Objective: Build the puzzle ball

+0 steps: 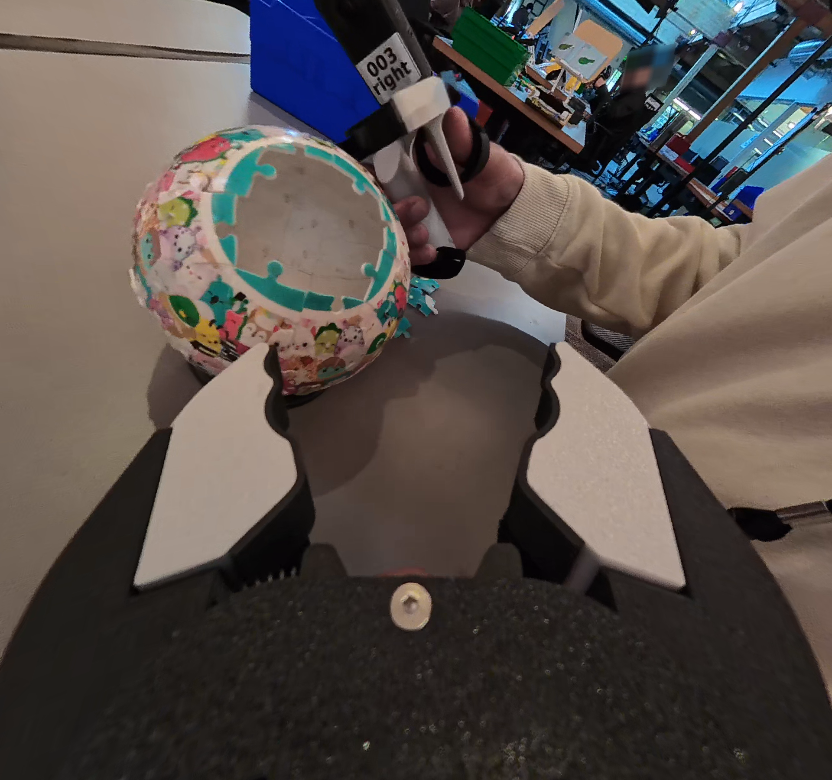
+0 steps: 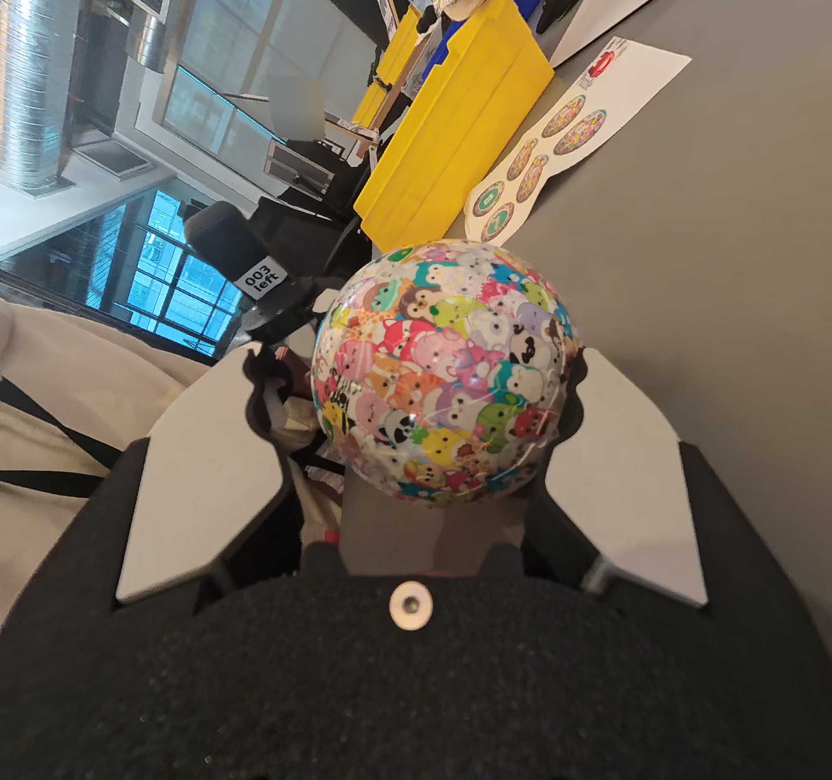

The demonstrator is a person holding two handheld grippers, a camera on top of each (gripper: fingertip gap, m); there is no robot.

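Observation:
The puzzle ball [image 1: 193, 308] is covered in colourful cartoon animals and sits tilted on a small dark stand [image 1: 302, 400] on the grey table [image 1: 67, 398]. A wide round hole with a teal jagged rim [image 1: 279, 292] gapes at its top. My left gripper [image 1: 412, 355] is open and empty, just in front of the ball, its left fingertip beside the ball's lower side. My right gripper [image 2: 418, 353] is open around the ball [image 2: 445, 376]; its right finger [image 2: 603, 403] is at the ball's surface and its left finger [image 2: 225, 403] stands apart. In the left wrist view its fingers are hidden behind the ball.
Loose teal puzzle pieces [image 1: 423, 295] lie on the table just right of the ball. A blue bin [image 1: 297, 61] stands behind it. A yellow bin [image 2: 450, 137] and a printed instruction sheet [image 2: 562, 137] lie beyond the ball. A cream sleeve [image 1: 630, 263] crosses the right side. Across from one pair of fingers to the other is roughly 12 cm.

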